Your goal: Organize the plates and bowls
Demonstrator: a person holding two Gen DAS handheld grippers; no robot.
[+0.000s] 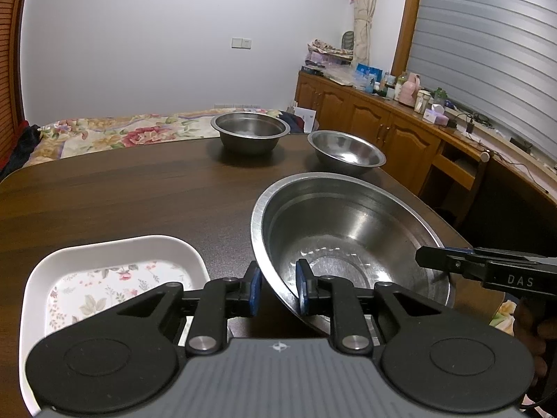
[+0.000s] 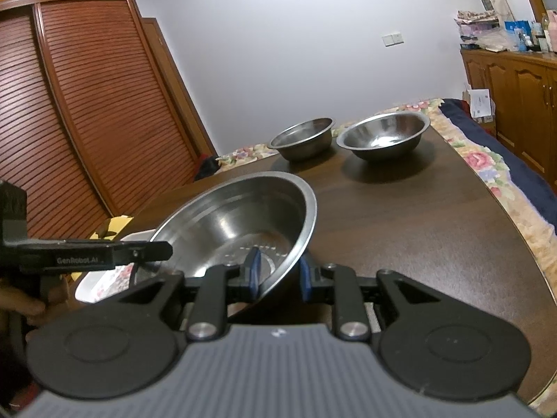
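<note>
**Lifting the big bowl, two more waiting**

Holding the large steel bowl (image 1: pixel 348 237) with both tools: your left gripper (image 1: pixel 278 287) has its blue fingers (image 1: pixel 256 287) pinched on the near-left rim, one inside, one outside. Your right gripper (image 2: pixel 278 278) clamps the opposite rim the same way. Bowl sits tilted; whether its base touches the counter (image 1: pixel 122 195) cannot be told from either view.

Progress, as judged: early.
- White floral plate (image 1: pixel 115 278) lies flat just left of the big bowl, near edge of counter, not stacked with anything.
- Flat-bottomed steel bowl (image 1: pixel 250 131) and rounded steel bowl (image 1: pixel 346 153) stand apart at the far end, side by side, not nested.

Left to do, likely: nest the three bowls and settle the plate. Nothing grouped yet.
</note>
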